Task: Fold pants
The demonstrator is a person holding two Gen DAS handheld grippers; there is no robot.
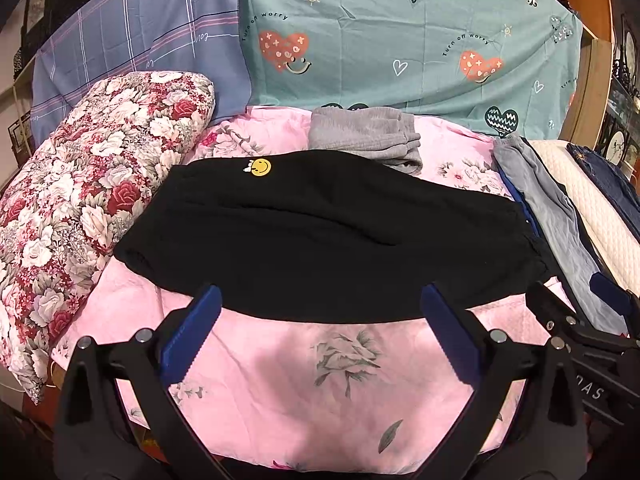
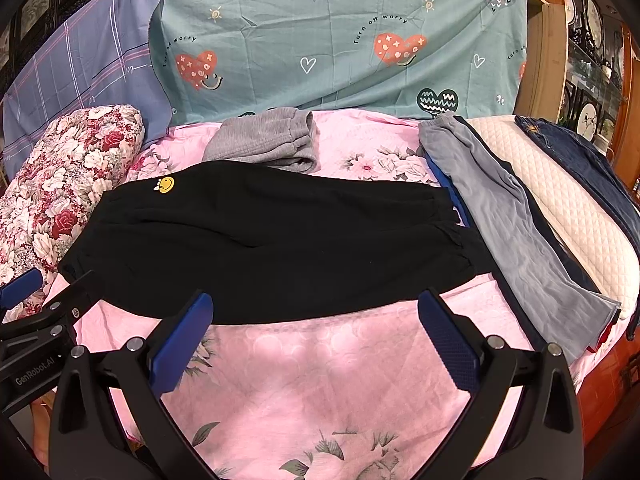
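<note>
Pillow (image 1: 92, 184), red-and-white floral, lies at far left, its inner edge touching the waist end of the black pants (image 1: 320, 236). Pants lie crosswise on the pink floral sheet (image 1: 304, 392), one leg folded over the other; yellow smiley patch (image 1: 261, 167) near the waistband at left, cuffs at right. Behind them, touching the far edge, a folded grey garment (image 1: 366, 140). Left gripper (image 1: 320, 300): fingers spread wide, nothing held, blue pads (image 1: 191, 336) hovering at the near edge of the pants. Right gripper (image 2: 314, 302): likewise wide apart and empty, tips at the same near edge, closer to the cuff end; contact with fabric not discernible in either view. Right of the cuffs, grey-blue trousers (image 2: 512, 224) lie lengthwise over darker clothes, just beside the cuffs. Further right, a cream quilted pad (image 2: 560, 200) with dark denim jeans (image 2: 580, 156) on it. Teal heart-print cloth (image 2: 340, 40) hangs behind.
</note>
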